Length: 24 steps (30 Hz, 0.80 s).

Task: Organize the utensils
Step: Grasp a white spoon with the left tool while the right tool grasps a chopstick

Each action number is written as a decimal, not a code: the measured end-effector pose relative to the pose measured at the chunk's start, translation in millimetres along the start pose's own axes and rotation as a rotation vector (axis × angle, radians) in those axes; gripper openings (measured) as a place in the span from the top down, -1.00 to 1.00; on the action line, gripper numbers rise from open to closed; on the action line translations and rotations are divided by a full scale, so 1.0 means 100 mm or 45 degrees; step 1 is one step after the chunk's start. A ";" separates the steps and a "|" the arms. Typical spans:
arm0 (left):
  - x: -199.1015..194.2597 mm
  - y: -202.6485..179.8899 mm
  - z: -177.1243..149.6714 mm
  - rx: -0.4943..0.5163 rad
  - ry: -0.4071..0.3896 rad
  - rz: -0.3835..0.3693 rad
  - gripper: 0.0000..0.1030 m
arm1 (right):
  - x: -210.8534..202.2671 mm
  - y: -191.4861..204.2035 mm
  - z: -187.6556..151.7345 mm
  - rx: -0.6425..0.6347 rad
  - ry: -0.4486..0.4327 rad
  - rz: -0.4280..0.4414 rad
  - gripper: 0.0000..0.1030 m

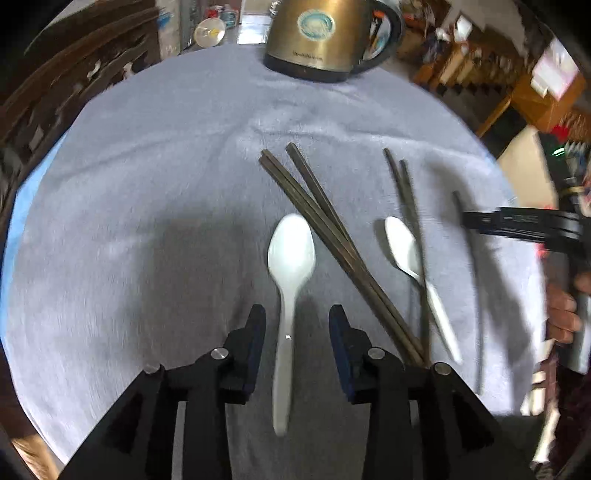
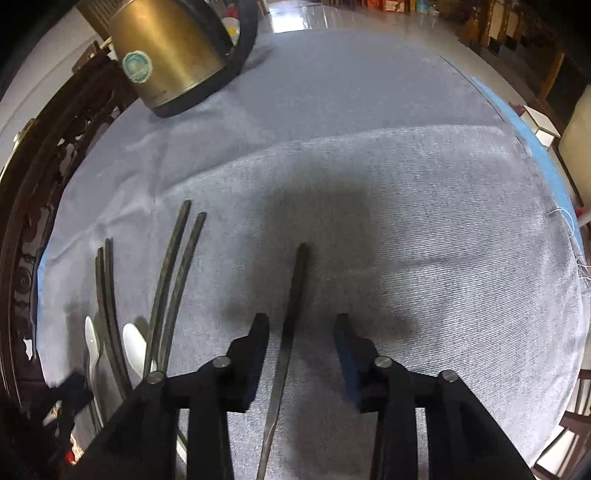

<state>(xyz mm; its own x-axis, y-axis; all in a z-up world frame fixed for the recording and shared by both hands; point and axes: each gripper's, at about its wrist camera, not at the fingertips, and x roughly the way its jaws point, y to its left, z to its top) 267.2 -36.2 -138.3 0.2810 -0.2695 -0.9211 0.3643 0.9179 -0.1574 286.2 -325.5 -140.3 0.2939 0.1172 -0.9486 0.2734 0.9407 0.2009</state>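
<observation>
Spoon [image 1: 291, 258] left of chopsticks [image 1: 332, 236]

Lone chopstick [image 2: 291, 314] runs off the bottom edge; kettle [image 1: 325, 37] top cropped (both views).

Dim indoor light from above. Soft dark shadows on surface [image 1: 155, 177] centre beneath jaws. Glare on floor [image 2: 295, 16]. Fisheye bends edges; right edge motion-blurred.

Grey cloth [image 1: 147, 177] covers the round table, a brass kettle [image 1: 317, 37] at its far edge; dark carved wooden chair [image 2: 33, 206] alongside, glossy floor [image 2: 314, 16] beyond.
</observation>
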 end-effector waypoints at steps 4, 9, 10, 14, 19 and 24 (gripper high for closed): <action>0.16 -0.03 0.14 0.022 -0.011 0.057 0.30 | 0.03 0.12 -0.03 -0.044 -0.002 -0.077 0.25; 0.20 -0.11 0.23 0.041 -0.046 0.087 0.40 | 0.11 0.27 -0.04 -0.105 -0.031 -0.129 0.82; 0.22 -0.13 0.24 0.049 -0.052 0.089 0.40 | 0.12 0.28 -0.04 -0.100 -0.029 -0.106 0.84; 0.04 -0.12 0.14 0.037 -0.138 0.076 0.40 | 0.07 0.17 -0.16 -0.063 -0.063 0.004 0.87; -0.60 -0.07 -0.10 -0.028 -0.312 0.030 0.40 | -0.26 0.15 -0.41 -0.068 -0.218 0.104 0.86; -1.22 -0.21 -0.35 -0.045 -0.526 -0.032 0.40 | -0.78 0.09 -0.62 -0.096 -0.409 0.190 0.87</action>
<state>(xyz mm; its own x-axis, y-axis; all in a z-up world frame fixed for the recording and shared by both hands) 193.8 -12.6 -34.6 0.6078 -0.3792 -0.6977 0.3465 0.9172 -0.1967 208.9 -306.9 -79.3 0.6017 0.1600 -0.7825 0.1409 0.9431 0.3012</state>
